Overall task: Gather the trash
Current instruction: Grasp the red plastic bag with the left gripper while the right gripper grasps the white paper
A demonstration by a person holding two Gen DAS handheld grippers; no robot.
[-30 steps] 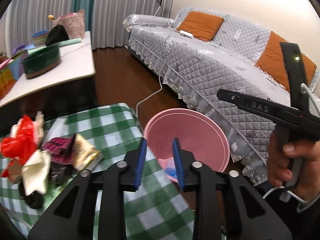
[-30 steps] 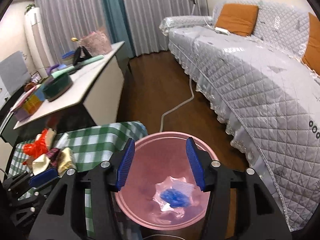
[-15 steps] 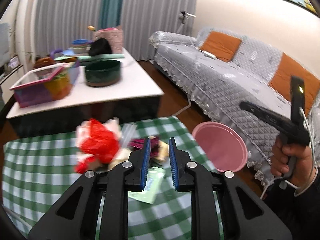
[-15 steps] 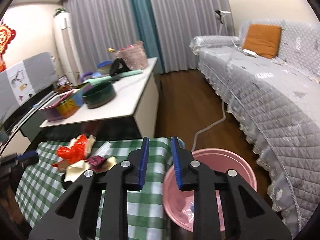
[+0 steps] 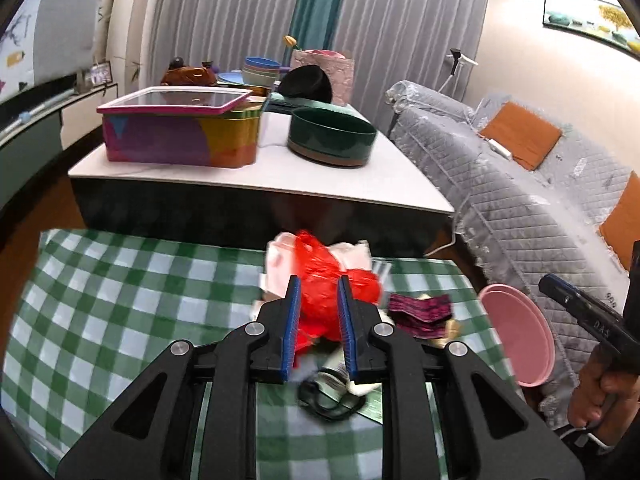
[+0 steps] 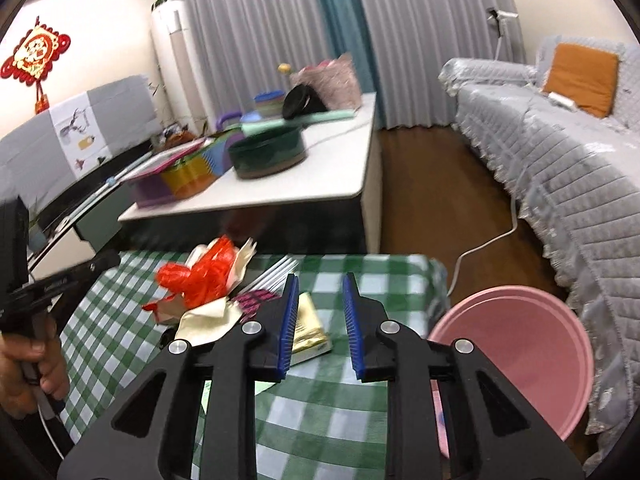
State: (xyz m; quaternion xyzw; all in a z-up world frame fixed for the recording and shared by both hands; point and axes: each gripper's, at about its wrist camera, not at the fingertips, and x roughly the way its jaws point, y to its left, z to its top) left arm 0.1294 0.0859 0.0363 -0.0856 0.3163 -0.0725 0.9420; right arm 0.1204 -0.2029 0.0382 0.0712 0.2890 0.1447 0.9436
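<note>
Both wrist cameras are peering forward and down along their own fingers (image 5: 294,320), sitting close above the checked counter (image 6: 320,408); both are sharing the red bag (image 5: 324,280) ahead and pink bin (image 6: 520,344) rightward.

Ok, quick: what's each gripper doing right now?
Left gripper: narrowly open, jaws just been closing, nothing between them.
Right gripper: narrowly open, jaws just been closing, nothing between them.

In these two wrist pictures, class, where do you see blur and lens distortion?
Left wrist view: the black loop and papers near the left claw smear with motion; curtains and sofa bow outward, corners black. Right wrist view: the green bowl and colourful tin are smeared; the right claw stays sharp.
</note>
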